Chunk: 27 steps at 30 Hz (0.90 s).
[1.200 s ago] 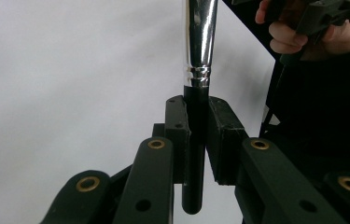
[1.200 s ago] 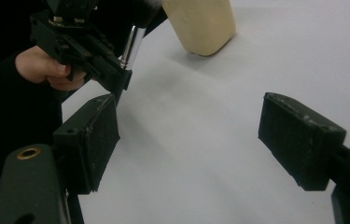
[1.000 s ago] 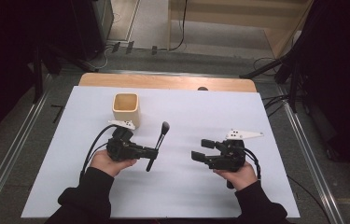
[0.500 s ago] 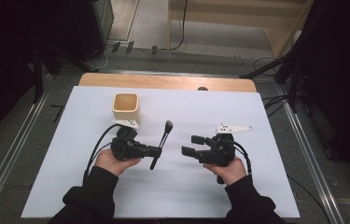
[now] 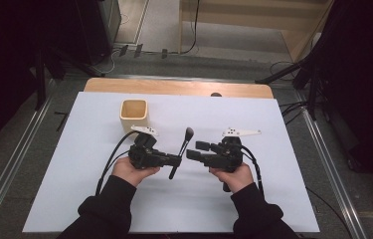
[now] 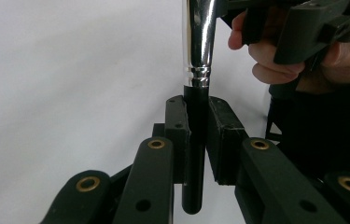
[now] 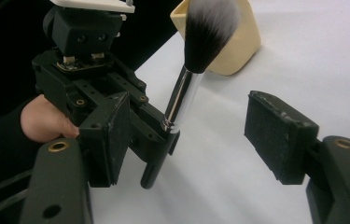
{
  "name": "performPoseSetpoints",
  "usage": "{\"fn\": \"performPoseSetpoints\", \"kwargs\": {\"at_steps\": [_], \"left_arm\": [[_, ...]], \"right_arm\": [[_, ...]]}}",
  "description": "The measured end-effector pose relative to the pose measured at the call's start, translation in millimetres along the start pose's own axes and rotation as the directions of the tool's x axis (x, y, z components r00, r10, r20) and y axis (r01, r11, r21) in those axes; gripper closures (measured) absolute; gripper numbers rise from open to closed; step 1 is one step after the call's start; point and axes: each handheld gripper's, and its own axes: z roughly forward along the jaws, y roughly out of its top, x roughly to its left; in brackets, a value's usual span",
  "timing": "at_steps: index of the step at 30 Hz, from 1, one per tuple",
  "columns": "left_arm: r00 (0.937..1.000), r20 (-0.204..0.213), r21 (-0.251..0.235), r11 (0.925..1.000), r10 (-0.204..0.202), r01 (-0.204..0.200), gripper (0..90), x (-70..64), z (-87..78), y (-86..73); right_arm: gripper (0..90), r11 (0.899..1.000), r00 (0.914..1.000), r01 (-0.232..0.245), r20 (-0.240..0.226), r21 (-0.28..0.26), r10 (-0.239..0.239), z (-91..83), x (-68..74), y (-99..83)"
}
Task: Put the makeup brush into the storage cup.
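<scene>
Brush (image 5: 181,151): high view, clamped in left gripper (image 5: 174,160), bristles pointing away toward the cup (image 5: 134,115); right gripper (image 5: 191,150) just beside it.
Left gripper view: jaws closed on black handle (image 6: 193,154).
Right gripper view: jaws wide apart, holding nothing, brush between them.

- table (image 5: 124,199): white top, flat, matte
- far edge: bare wood strip (image 5: 174,87) showing past the white cover
- small dark object (image 5: 216,94) at that far edge, can't tell what
- cream square cup (image 5: 134,115) standing upright on the white, far-left area
</scene>
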Motion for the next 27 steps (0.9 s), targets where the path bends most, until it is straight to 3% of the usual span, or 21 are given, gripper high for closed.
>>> {"fn": "performPoseSetpoints", "kwargs": {"at_steps": [9,16,27], "left_arm": [[0.9999,-0.011,-0.022,0.9998,0.004,-0.004,80.4,-4.3,6.6,-2.5],[1.0,-0.007,-0.054,0.9985,-0.005,0.004,80.5,-8.3,11.5,-4.8],[0.9998,-0.017,-0.08,0.9968,-0.007,0.006,80.4,-8.4,16.4,-7.8]], "right_arm": [[53.7,0.998,0.9984,-0.055,-0.009,0.008,0.055,11.1,-0.2,0.4],[67.3,0.996,0.9962,-0.087,-0.008,-0.016,0.087,14.5,0.7,-0.5],[76.6,0.992,0.9919,-0.127,-0.002,-0.01,0.127,18.4,-0.6,-2.6]]}}
